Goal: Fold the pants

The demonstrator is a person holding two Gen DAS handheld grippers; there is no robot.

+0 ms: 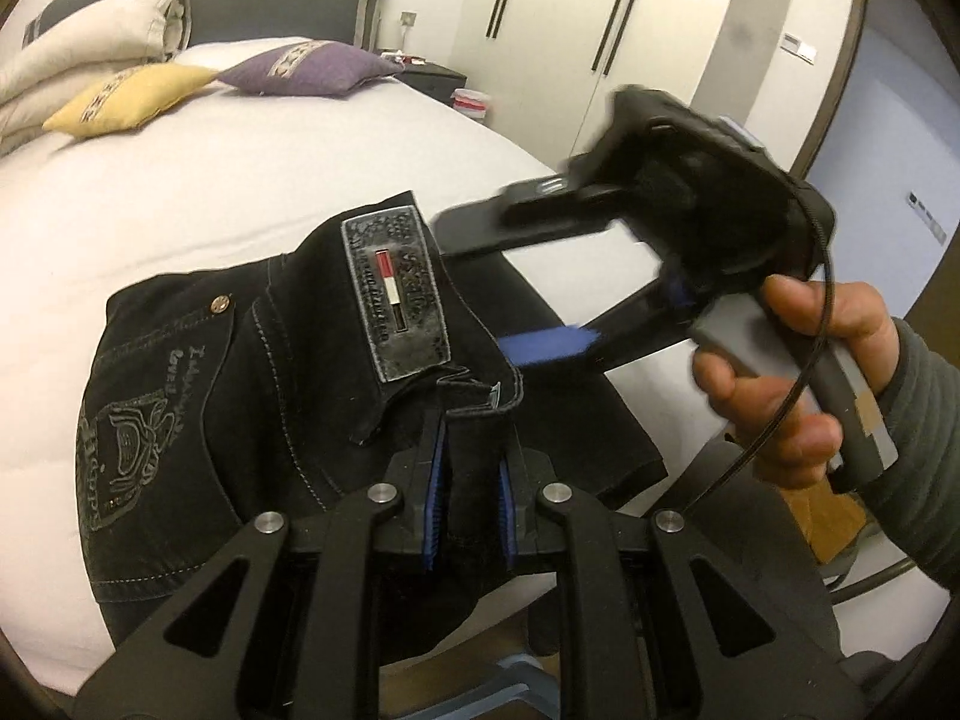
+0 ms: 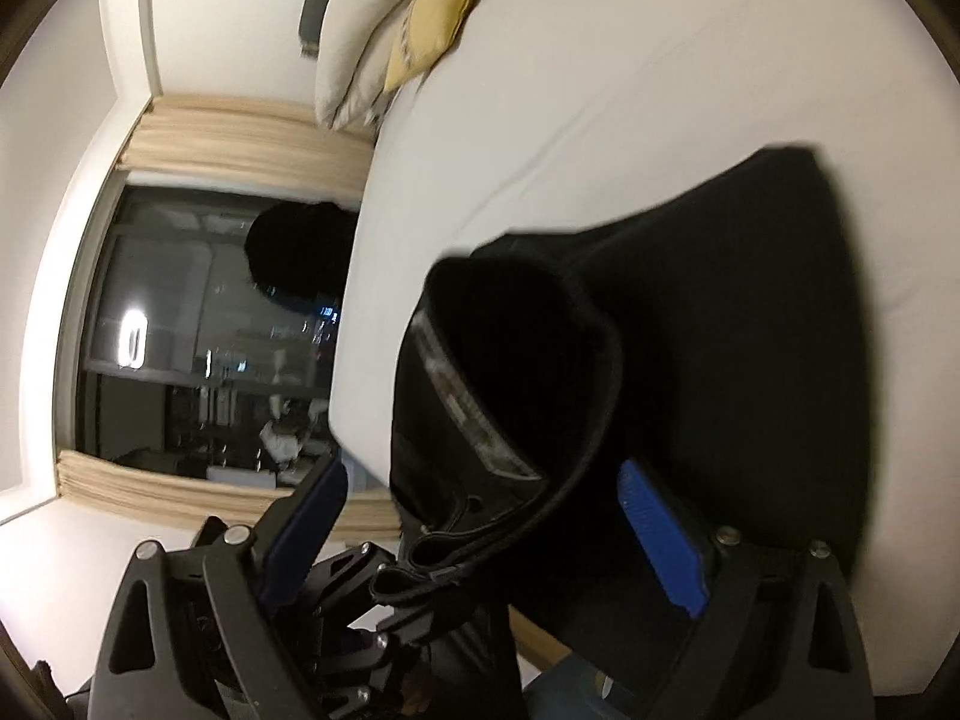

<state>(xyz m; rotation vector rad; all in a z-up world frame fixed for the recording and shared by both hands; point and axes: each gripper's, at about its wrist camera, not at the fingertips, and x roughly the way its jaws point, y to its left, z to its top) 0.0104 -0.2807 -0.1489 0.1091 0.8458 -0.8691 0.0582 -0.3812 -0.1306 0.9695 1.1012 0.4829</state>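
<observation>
pants [image 1: 252,396] bunched at bed [image 1: 240,192] edge, waist label up | left gripper [image 1: 471,468] clamped on waistband, anchoring that corner | right gripper [image 2: 486,516] jaws wide, nothing pinched, waistband loop between them, likely lining up opposite grip

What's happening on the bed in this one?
A person is folding black pants on a white bed, with a hand-held gripper in each hand. The left hand-held gripper is shut on the waistband edge near the leather patch. The right hand-held gripper, held in the person's hand, stands open beside the waistband, gripping nothing. The pants look partly folded, not finished.
</observation>
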